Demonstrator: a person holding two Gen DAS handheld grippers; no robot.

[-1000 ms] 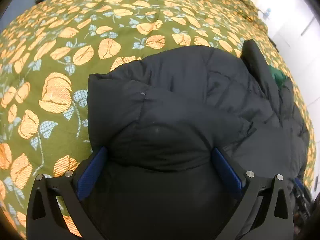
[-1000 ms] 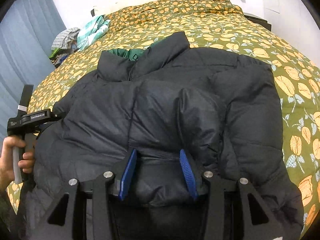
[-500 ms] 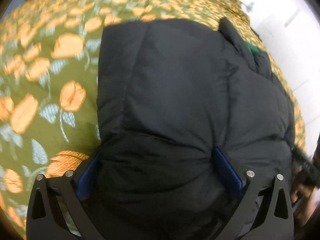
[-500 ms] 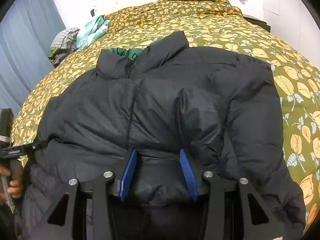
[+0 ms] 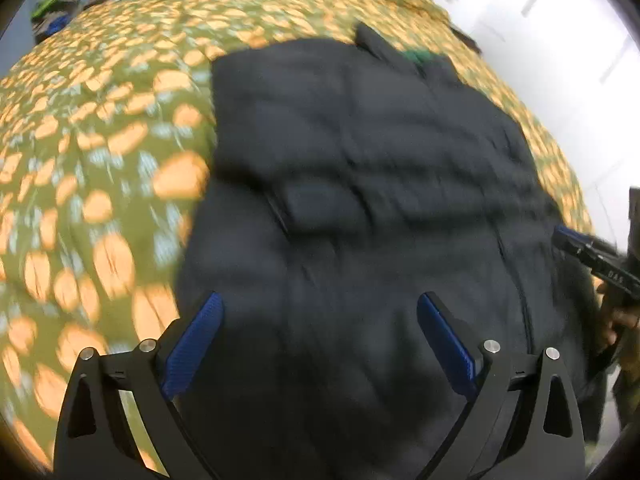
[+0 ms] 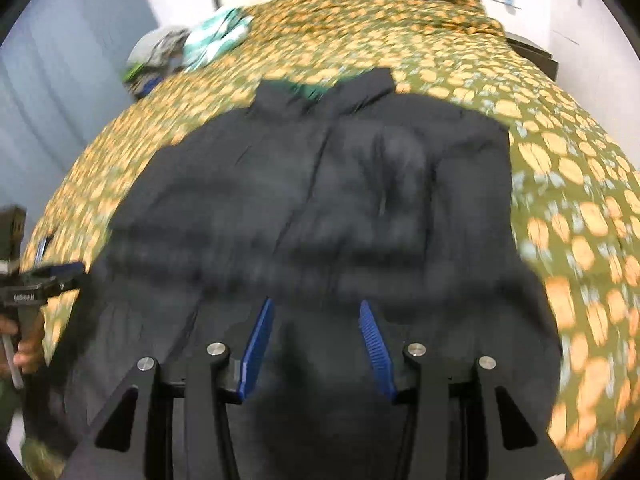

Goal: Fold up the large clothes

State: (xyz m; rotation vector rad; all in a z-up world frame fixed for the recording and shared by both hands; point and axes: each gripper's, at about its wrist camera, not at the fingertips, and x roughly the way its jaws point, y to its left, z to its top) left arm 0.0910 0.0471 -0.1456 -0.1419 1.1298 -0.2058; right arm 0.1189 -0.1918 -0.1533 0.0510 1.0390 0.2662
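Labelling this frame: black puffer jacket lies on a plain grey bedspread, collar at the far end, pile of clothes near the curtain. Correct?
One error: the bedspread is not plain grey but olive green with an orange flower print, as the right wrist view shows. The rest holds: the black puffer jacket lies on it, collar at the far end, pile of clothes near the curtain.

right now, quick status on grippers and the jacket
Left gripper open above the black jacket. Right gripper part open, grip unclear in blur. Jacket spread on the floral bedspread. Nothing on top of it.
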